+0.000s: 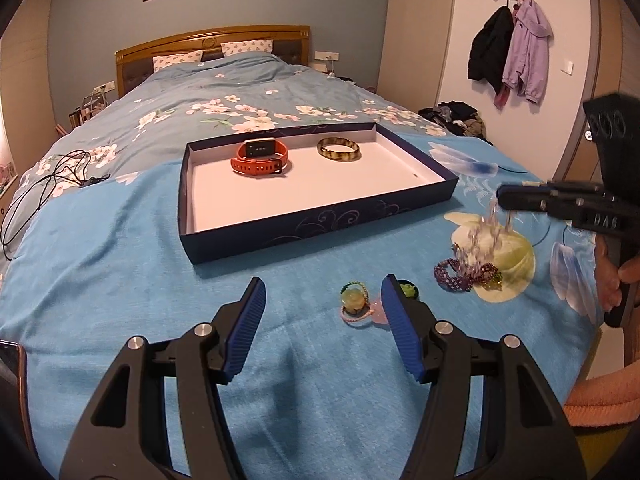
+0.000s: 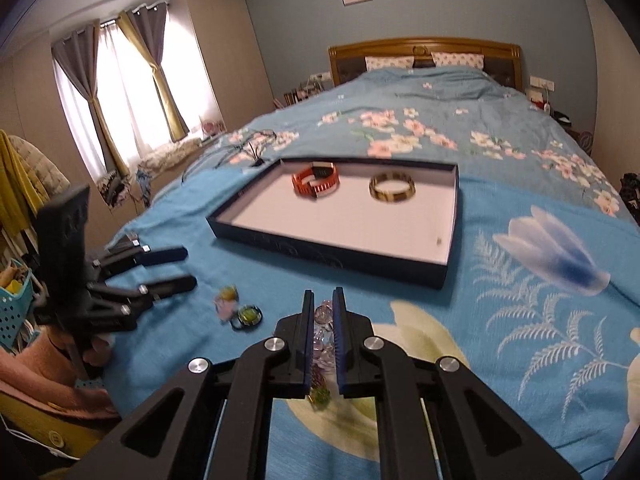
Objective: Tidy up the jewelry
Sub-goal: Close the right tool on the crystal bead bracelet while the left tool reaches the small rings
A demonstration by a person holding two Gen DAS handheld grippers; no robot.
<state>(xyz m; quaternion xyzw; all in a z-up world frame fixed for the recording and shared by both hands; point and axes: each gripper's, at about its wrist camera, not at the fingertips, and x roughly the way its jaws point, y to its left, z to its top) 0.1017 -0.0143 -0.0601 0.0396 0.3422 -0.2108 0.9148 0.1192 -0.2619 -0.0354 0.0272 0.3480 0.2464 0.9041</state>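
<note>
From the left wrist, the left hand-held gripper [image 1: 322, 292] stands half-wide with nothing between its blue pads, hovering over the blue bedspread [image 1: 120, 260]. Just beyond its right pad lie a hair tie with a green bead [image 1: 353, 298] and a small dark ring with a green stone [image 1: 408, 290], partly hidden behind that pad. Further back sits a shallow dark-blue box [image 1: 312, 224] with a white floor, holding an orange watch [image 1: 260, 156] on the left and a brown bangle [image 1: 339, 149] on the right, well apart. This view alone shows the right hand-held gripper [image 1: 502, 197] from the side, above the bed, with a clear-bead bracelet [image 1: 486, 236] dangling blurred from its tip; the bracelet's purple lower end [image 1: 460, 274] touches the bedspread.

From the right wrist, the right hand-held gripper [image 2: 323, 300] is pinched narrow on the clear-bead bracelet [image 2: 323, 334], whose beads run between the pads, with a green and purple end hanging below. Here the box [image 2: 332, 252] lies ahead, the watch [image 2: 316, 180] and the bangle [image 2: 392, 188] blurred. The left hand-held gripper [image 2: 188, 268] shows at the left, held by a hand [image 2: 96, 350], its two fingers apart; this view shows curtains [image 2: 120, 92] at a bright window.
</note>
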